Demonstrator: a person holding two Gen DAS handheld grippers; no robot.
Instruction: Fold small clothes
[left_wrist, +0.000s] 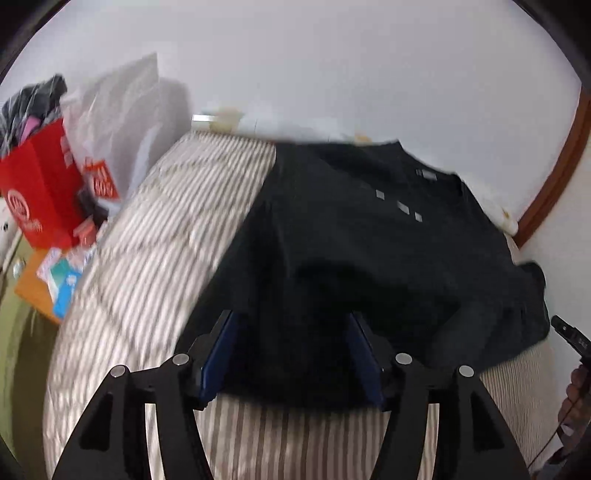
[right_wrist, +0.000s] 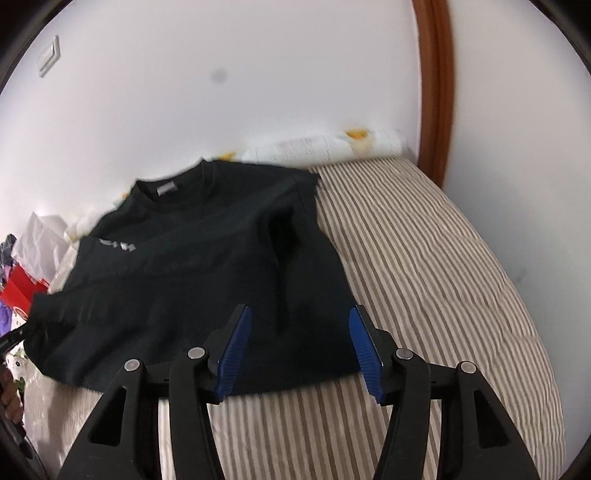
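A black T-shirt (left_wrist: 369, 251) lies spread on a striped bed (left_wrist: 147, 236), collar toward the wall, with small grey marks on it. In the right wrist view the shirt (right_wrist: 192, 273) shows a grey neck label and a fold ridge down its right side. My left gripper (left_wrist: 291, 321) is open, its blue pads (left_wrist: 221, 350) apart over the shirt's near hem. My right gripper (right_wrist: 299, 314) is open too, its blue pads (right_wrist: 364, 347) apart above the shirt's near right corner. Neither holds anything.
A red paper bag (left_wrist: 40, 184) with clothes, a white plastic bag (left_wrist: 114, 110) and small boxes (left_wrist: 62, 280) stand left of the bed. A white wall runs behind. A brown door frame (right_wrist: 437, 85) is at the right. The striped bedcover (right_wrist: 443, 266) extends right of the shirt.
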